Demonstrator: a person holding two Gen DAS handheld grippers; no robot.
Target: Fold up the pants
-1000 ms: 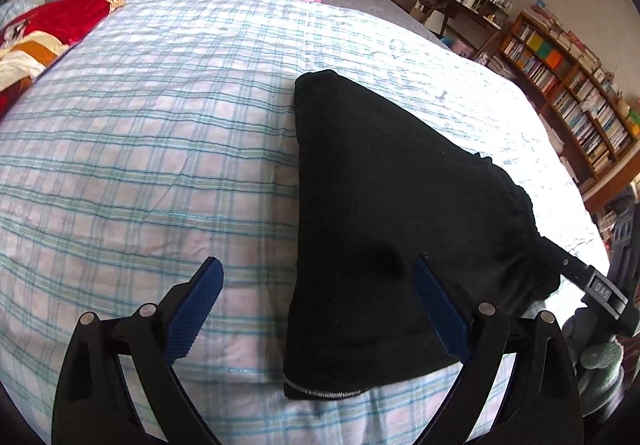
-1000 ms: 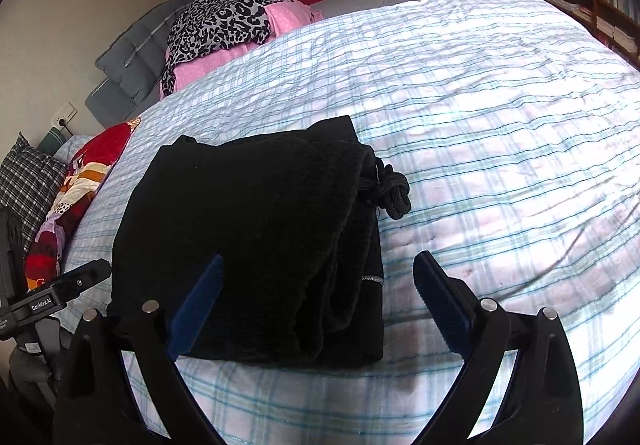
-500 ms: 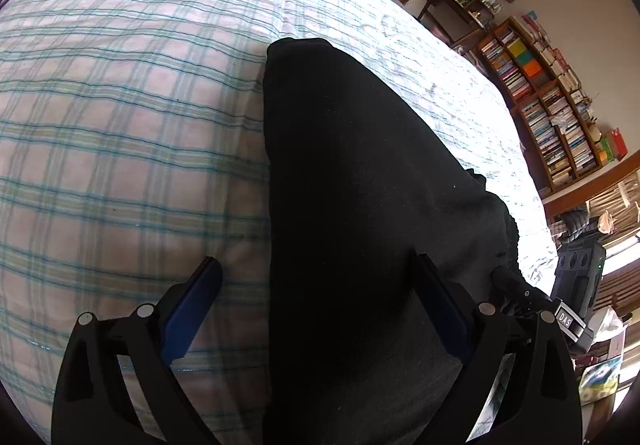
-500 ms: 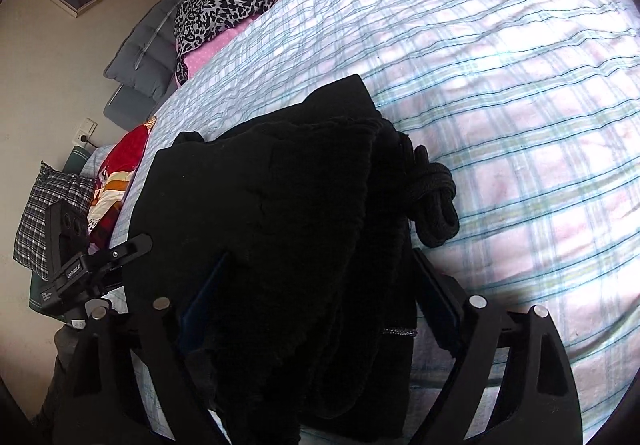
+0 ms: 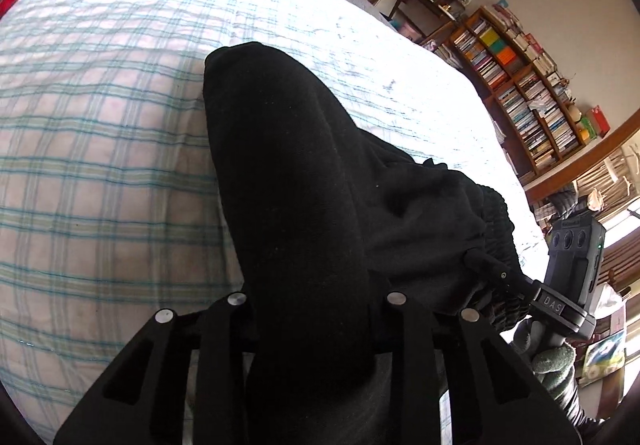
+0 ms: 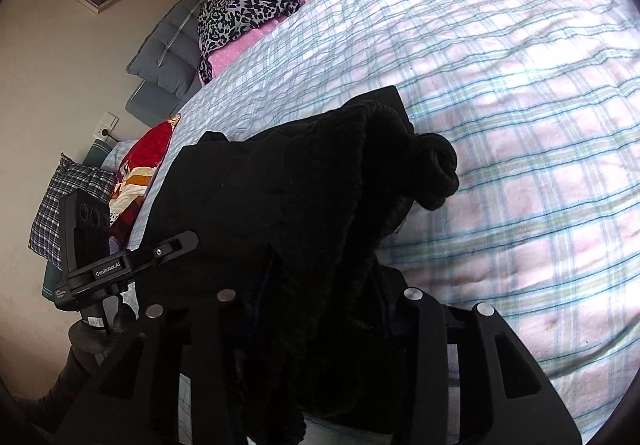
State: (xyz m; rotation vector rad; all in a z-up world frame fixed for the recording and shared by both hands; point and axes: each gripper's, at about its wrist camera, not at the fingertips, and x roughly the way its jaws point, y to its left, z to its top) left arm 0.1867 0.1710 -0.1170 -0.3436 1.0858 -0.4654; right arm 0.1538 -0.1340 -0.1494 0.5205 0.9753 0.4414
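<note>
The black pants (image 5: 304,181) lie folded in a thick bundle on the plaid bed sheet (image 5: 100,149). My left gripper (image 5: 316,325) is shut on the near edge of the pants, its pads hidden by cloth. In the right wrist view the pants (image 6: 280,197) fill the middle, with the knotted drawstring (image 6: 436,169) at the right. My right gripper (image 6: 320,321) is shut on the waistband end of the pants. Each gripper shows in the other's view: the right one (image 5: 560,297) at the far right, the left one (image 6: 120,265) at the far left.
Pink and leopard-print bedding (image 6: 256,5) and grey pillows (image 6: 168,45) lie at the head of the bed. Red and checked cushions (image 6: 136,161) sit at the bed's left side. Bookshelves (image 5: 520,93) stand past the bed's right edge.
Both grippers have moved in onto the pants and closed on the fabric; they were open a second ago. The near edge of the bundle now bunches up between the fingers.
</note>
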